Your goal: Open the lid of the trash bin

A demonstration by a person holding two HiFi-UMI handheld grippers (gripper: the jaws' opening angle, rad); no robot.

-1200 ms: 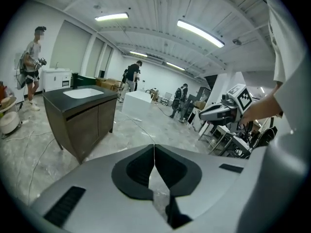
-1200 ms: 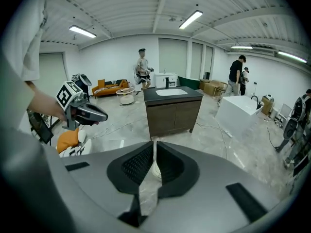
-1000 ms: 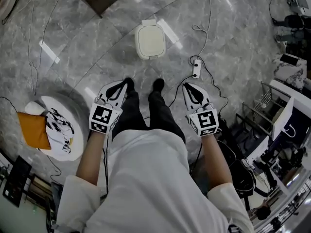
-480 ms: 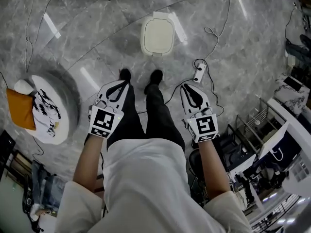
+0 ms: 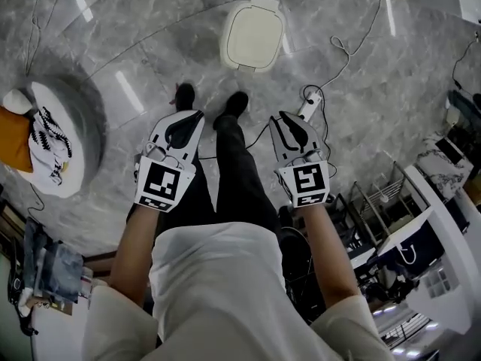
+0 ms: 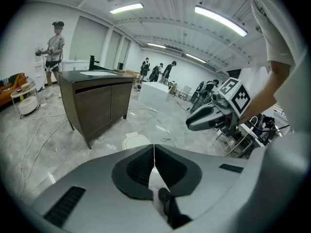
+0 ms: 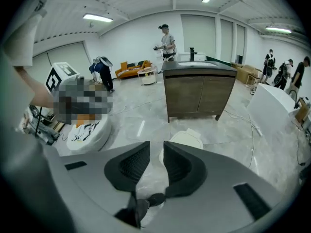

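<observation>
- Your left gripper [image 5: 197, 116] is held out over your left leg, angled down at the floor. Its jaws are pressed together with nothing in them.
- Your right gripper [image 5: 278, 119] is held out level with it over your right leg, also angled down. Its jaws have just been opening and now stand a narrow gap apart, with nothing between them.
- The trash bin [image 5: 254, 34] stands on the grey marble floor [image 5: 150, 59] straight ahead of your shoes [image 5: 235, 104], well apart from both grippers. Its pale lid is down.
- In the right gripper view, the bin shows just beyond the gap in the jaws, and a dark wooden cabinet [image 7: 199, 93] stands behind it.
- A white power strip [image 5: 308, 105] with its cable lies on the floor to the right of your shoes.
- A round white stool [image 5: 64, 138] carrying an orange cushion [image 5: 13, 138] sits on the floor to your left.
</observation>
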